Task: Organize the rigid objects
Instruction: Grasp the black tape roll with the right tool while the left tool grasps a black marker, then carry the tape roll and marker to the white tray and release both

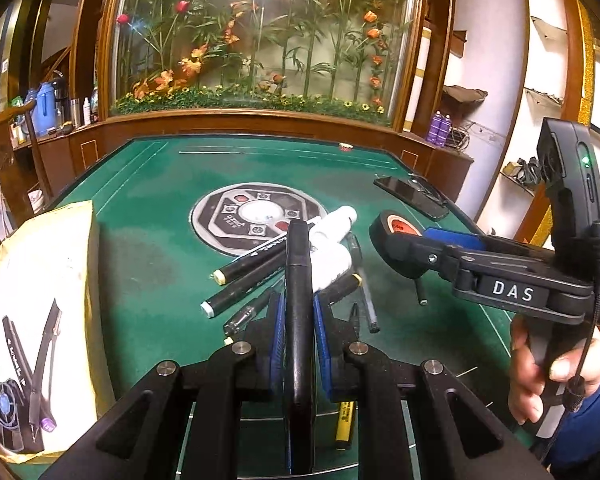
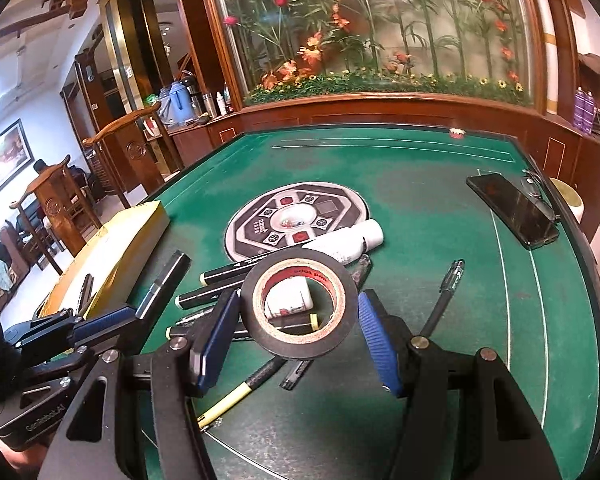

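A green felt table (image 1: 148, 248) fills both views, with a round control panel (image 2: 296, 216) set in its middle and a flower display behind glass (image 1: 260, 40) beyond its far edge. At the table's left edge lies a yellow-sided box (image 1: 40, 320) with a printed white top. A dark phone (image 2: 512, 210) rests near the right edge, well apart from the pile. The left gripper (image 1: 298, 312) holds a black marker (image 1: 299, 300) lengthwise between its blue pads, jaws narrow and clamped on the barrel, lifted above the clutter. The right gripper (image 2: 296, 320), held in a hand (image 1: 552, 376), grips a roll of black tape (image 2: 299, 304) by its outer rim — jaws wide, pads pressing on either side, the roll clear of the felt. Beneath them sits the loose pile: a white bottle (image 2: 348, 242), two black markers with pale caps (image 1: 244, 276), a yellow-tipped pen (image 2: 236, 396) and, off to the right, a dark pen (image 2: 444, 296) — all lying on the felt.
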`<state>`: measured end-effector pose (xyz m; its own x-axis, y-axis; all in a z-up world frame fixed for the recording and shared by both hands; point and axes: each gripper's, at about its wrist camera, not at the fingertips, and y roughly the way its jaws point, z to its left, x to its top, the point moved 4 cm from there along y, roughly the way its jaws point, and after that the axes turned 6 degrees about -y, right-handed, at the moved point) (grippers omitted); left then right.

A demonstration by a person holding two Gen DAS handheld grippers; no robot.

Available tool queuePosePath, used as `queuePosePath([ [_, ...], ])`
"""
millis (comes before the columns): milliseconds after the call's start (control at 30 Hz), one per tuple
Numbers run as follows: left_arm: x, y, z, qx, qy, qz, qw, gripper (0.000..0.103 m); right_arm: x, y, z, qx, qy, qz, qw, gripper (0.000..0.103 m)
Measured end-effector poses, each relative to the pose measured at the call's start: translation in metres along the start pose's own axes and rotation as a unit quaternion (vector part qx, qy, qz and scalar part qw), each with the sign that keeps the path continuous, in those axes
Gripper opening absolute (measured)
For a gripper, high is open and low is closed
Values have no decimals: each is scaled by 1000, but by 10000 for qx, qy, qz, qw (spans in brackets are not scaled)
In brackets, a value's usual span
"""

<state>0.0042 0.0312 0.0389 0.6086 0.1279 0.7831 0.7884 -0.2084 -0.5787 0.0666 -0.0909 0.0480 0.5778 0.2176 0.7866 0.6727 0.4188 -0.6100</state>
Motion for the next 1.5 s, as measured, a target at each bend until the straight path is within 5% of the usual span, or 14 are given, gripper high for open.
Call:
queuePosePath([
  [1000,-1,-28,31,483,-95,-386,9980,15,-6,17,62,586,-168,325,9976,61],
  [1500,13,-71,132,922,-1146,-821,9857,15,25,27,174,1225,-920,357,9875,61],
])
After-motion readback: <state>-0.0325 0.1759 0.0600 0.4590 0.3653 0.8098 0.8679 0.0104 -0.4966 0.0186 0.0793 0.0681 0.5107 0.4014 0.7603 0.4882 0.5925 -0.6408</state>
